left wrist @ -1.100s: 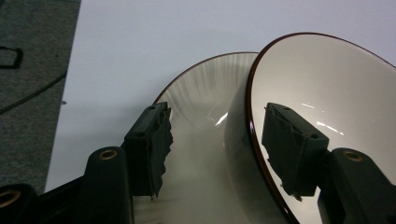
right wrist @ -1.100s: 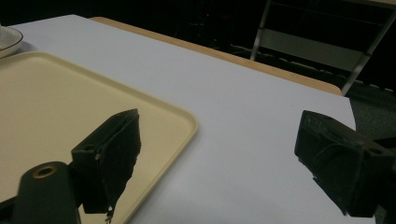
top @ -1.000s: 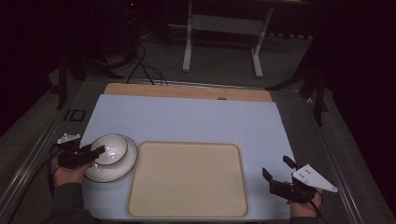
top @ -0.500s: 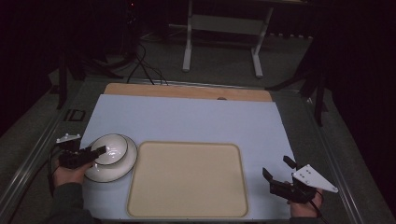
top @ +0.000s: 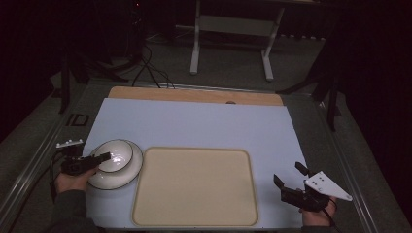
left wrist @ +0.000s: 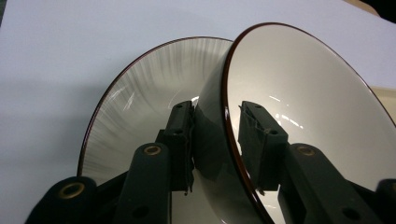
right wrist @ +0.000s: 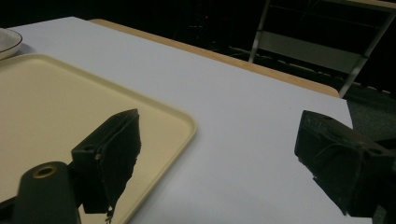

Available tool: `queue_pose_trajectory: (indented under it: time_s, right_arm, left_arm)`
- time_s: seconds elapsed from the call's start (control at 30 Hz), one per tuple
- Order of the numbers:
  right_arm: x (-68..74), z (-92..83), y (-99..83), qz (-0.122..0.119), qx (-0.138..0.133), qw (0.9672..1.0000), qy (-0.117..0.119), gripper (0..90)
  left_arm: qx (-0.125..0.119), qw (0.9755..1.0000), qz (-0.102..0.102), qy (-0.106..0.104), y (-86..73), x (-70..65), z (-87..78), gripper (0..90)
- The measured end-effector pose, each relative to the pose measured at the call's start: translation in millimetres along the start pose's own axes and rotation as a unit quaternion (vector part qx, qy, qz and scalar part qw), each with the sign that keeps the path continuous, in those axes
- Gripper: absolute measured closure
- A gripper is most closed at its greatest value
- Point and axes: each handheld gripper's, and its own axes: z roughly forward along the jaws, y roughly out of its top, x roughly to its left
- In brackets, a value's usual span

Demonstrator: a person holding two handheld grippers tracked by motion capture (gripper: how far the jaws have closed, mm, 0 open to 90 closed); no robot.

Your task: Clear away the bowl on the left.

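The table (top: 194, 126) is the biggest thing here, covered in a pale blue sheet with a strip of bare wood along its 12 o'clock edge. No writing on it that can be read; a dark mark sits off the sheet at about 9 o'clock, too blurred to make out.

Next in size, a cream tray (top: 194, 187) lies toward 6 o'clock, with nothing in it.

At 8 o'clock, just beside the tray's left edge, a white plate (top: 127, 172) with a dark rim rests on the sheet, and a white bowl (top: 116, 155), also dark-rimmed, sits tilted on it. Both hold nothing. In the left gripper view the bowl (left wrist: 308, 112) leans over the plate (left wrist: 149, 102).

The left claw (top: 97, 160) is closed on the bowl's near rim, one jaw inside and one outside. A second ago the bowl sat a shade further left on the plate; it has since shifted slightly toward the tray.

The right claw (top: 287, 175) hangs at 4 o'clock off the tray's corner, jaws wide apart and holding nothing, just where it was before.
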Motion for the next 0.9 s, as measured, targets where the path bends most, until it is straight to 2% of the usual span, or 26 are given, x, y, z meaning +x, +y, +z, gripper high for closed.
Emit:
queue_pose_trajectory:
  time_s: [0.2,0.53,0.7,0.8,0.9]
  right_arm:
    - [0.0,-0.3,0.2,0.001,-0.001,1.0,-0.002,14.0]
    - [-0.2,-0.9,0.3,0.003,-0.002,1.0,-0.003,14.1]
    - [-0.3,-1.0,0.4,0.003,-0.003,1.0,-0.004,14.1]
    - [-0.5,-1.1,0.4,0.003,-0.004,1.0,-0.005,14.1]
    - [-0.5,-1.2,0.4,0.003,-0.004,1.0,-0.005,14.1]
  left_arm:
    - [0.003,1.0,-0.006,-0.001,0.0,-0.2,-0.8,70.5]
    - [0.006,0.9997,-0.018,-0.018,-0.9,1.1,-2.1,78.1]
    - [0.008,0.9997,-0.017,-0.015,-1.0,0.6,-2.4,78.4]
    - [0.003,0.9994,-0.022,-0.025,-1.2,0.9,-4.0,78.4]
    - [0.002,0.9996,-0.019,-0.023,-1.2,0.1,-4.3,78.5]
